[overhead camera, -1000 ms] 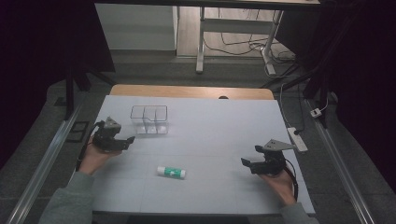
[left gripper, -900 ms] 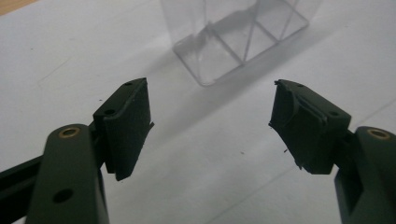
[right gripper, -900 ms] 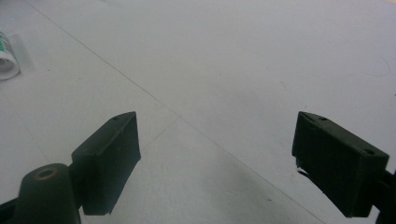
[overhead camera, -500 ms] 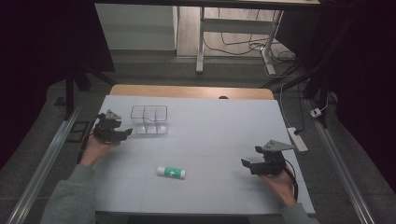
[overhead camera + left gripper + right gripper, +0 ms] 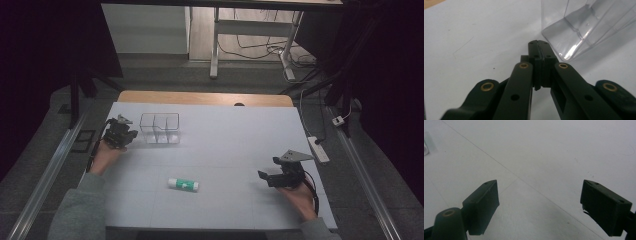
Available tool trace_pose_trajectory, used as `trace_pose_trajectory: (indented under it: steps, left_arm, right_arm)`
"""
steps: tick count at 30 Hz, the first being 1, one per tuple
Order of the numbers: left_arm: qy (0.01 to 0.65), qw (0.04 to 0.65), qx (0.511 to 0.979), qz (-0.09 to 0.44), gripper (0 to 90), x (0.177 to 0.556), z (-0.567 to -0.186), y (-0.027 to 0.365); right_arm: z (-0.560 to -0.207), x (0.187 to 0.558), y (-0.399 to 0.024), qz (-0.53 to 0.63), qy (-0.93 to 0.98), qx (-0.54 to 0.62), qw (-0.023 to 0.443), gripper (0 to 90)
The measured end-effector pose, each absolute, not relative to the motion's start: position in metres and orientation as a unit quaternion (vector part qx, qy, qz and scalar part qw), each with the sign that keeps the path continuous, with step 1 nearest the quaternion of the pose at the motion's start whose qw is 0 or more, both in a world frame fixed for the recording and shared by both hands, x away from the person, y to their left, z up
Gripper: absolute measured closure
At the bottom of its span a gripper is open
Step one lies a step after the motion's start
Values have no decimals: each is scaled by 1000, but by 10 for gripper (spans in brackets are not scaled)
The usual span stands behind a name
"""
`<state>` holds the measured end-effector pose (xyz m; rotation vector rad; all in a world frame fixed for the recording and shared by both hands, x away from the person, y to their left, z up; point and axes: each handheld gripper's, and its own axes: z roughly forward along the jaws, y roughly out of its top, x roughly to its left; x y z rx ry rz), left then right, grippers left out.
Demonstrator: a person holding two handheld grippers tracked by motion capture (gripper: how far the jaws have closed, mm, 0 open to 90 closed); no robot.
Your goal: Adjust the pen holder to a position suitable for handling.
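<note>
The left gripper [image 5: 120, 134], jaws just closed on nothing, is seen beside the clear box [image 5: 160, 128] at its 3 o'clock, while the right gripper [image 5: 270, 176] is held open.

The left gripper [image 5: 120, 134] has been carried away from the near-left part of the counter [image 5: 230, 145] toward its far side, and is now found just beside the left wall of the clear plastic organizer [image 5: 160, 128], where a second ago it was seen lower in the high view and farther from that box. The forearm behind it has been stretched farther over the counter. Its jaws, which stood apart a second ago, have just been closing and are now pressed together, as seen in the left gripper view; nothing is caught between them, and the corner of the clear plastic organizer [image 5: 584, 30] is seen just beyond their tips.
</note>
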<state>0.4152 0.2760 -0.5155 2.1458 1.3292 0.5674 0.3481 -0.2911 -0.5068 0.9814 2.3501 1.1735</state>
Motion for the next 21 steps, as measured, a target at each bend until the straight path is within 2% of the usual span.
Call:
trace_pose_trajectory:
  steps: [12, 21]
  left_arm:
    - [495, 282, 798, 197, 889, 428, -522, 268]
    - [495, 290, 796, 192, 889, 432, -521, 266]
  right_arm:
    - [-506, 348, -291, 408, 824, 350, 178, 152]
    - [-507, 348, -291, 419, 822, 349, 164, 154]
